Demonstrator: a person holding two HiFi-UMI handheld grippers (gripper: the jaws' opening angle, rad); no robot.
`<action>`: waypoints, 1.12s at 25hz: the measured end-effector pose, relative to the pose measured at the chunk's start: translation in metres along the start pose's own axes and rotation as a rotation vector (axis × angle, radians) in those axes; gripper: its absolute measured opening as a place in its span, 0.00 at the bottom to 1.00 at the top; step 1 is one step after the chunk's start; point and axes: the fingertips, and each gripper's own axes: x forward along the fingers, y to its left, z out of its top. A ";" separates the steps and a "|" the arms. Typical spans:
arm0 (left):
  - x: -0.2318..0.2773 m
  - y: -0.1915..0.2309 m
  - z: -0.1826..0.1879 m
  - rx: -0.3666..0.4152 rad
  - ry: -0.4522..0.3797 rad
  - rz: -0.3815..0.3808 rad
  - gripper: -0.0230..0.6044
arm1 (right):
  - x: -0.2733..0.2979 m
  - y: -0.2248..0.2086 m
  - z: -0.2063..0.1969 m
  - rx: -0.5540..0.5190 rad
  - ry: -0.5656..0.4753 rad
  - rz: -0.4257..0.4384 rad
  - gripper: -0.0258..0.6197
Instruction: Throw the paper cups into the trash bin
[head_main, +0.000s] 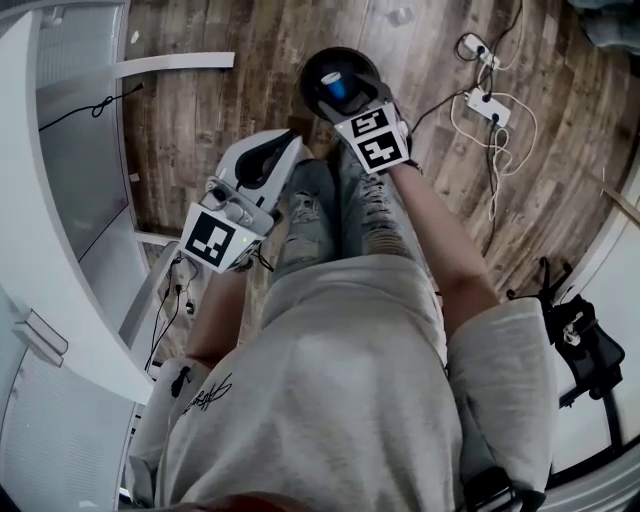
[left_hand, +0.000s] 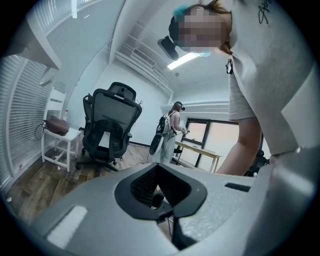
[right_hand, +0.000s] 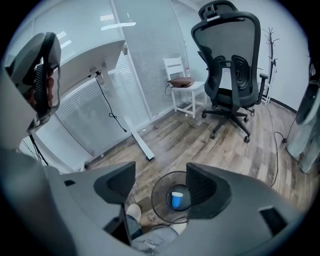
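The blue paper cup (right_hand: 176, 200) rests inside the round trash bin (right_hand: 155, 200), lower centre of frame, pale rim toward the top; upright or tipped, I cannot tell. It is likely light and crushable, best pinched gently across its wall. The right tongs (right_hand: 160, 186) gape empty above it; the left tongs (left_hand: 159, 189) are clenched on nothing

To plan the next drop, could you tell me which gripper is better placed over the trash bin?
Right: the right gripper hangs open above the trash bin, a blue cup inside; the left gripper is shut, aimed elsewhere.
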 end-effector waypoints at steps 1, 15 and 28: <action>-0.001 -0.002 0.003 0.004 0.000 -0.002 0.03 | -0.005 0.001 0.004 -0.001 -0.009 -0.002 0.52; -0.016 -0.017 0.047 0.051 -0.031 0.046 0.03 | -0.077 0.009 0.054 0.017 -0.122 -0.013 0.52; -0.030 -0.032 0.101 0.114 -0.078 0.056 0.03 | -0.149 0.031 0.122 -0.085 -0.291 -0.014 0.52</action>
